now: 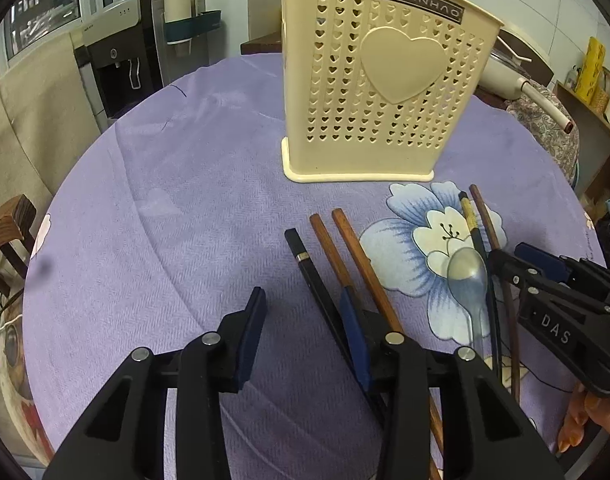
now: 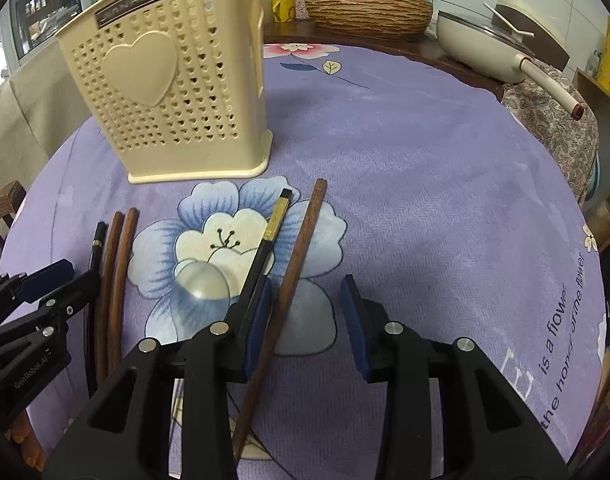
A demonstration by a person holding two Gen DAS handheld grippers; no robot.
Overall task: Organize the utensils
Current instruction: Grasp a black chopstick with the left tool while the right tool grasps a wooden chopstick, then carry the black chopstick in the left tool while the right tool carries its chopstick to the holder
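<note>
A cream perforated utensil holder with a heart on its side stands upright on the purple tablecloth; it also shows in the right wrist view. In front of it lie a black chopstick, two brown chopsticks, a clear plastic spoon, a black chopstick with a gold band and a dark brown chopstick. My left gripper is open, its right finger over the black chopstick. My right gripper is open with the dark brown chopstick lying between its fingers.
A cream pan with a long handle sits at the table's far right edge. A woven basket and a tap stand on the counter behind. A water dispenser stands far left. A wooden chair is at the left edge.
</note>
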